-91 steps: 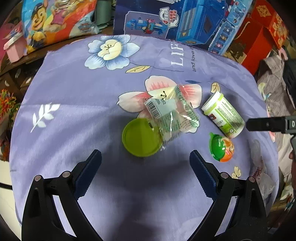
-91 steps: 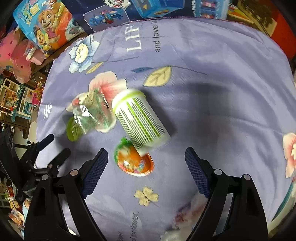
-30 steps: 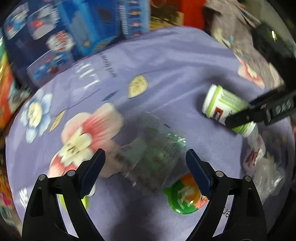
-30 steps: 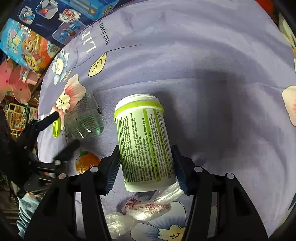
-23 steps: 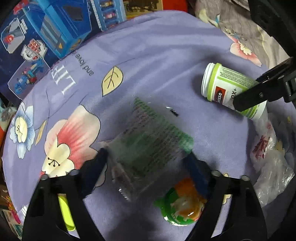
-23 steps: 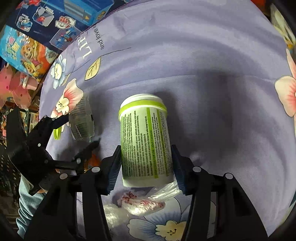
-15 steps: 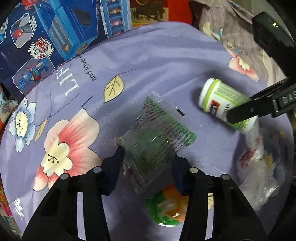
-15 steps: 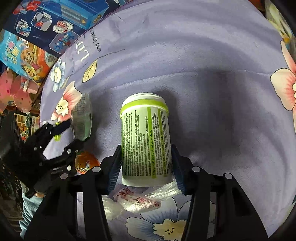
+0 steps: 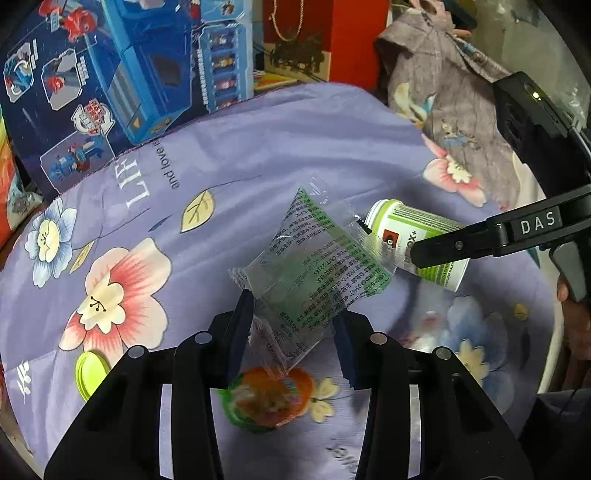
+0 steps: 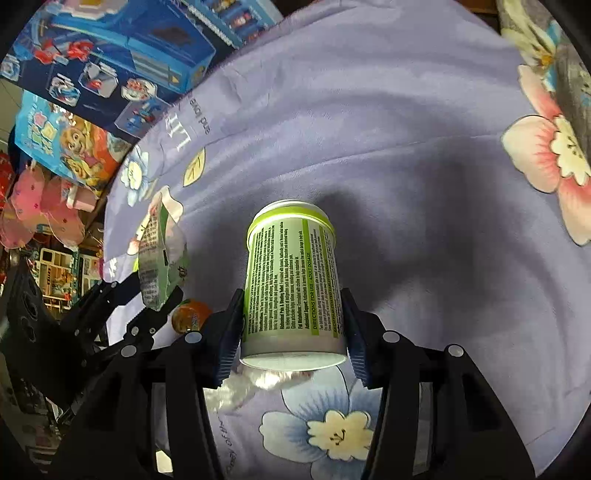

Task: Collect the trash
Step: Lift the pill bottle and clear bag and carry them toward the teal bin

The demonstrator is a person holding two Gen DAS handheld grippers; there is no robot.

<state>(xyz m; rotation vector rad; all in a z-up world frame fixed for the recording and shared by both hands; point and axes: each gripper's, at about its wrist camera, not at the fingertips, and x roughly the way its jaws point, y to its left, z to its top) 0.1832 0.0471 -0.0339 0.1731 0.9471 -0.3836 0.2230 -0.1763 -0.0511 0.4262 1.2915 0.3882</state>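
My left gripper (image 9: 295,332) is shut on a clear plastic wrapper with green print (image 9: 314,266) and holds it above the purple flowered cloth (image 9: 258,147). The wrapper also shows in the right wrist view (image 10: 157,258). My right gripper (image 10: 291,332) is shut on a white and green supplement bottle (image 10: 291,280), lifted off the cloth; the bottle shows in the left wrist view (image 9: 417,240). An orange and green jelly cup (image 9: 266,398) and a lime green lid (image 9: 90,373) lie on the cloth below the left gripper.
A crumpled clear plastic bag (image 10: 255,384) lies under the bottle. Blue toy boxes (image 9: 122,81) and a red box (image 9: 354,33) stand behind the cloth. A grey patterned garment (image 9: 454,92) lies at the right edge.
Both grippers closed, the left on the wrapper and the right on the bottle. Both items have since been lifted off the cloth, and the jelly cup and lid stayed in place.
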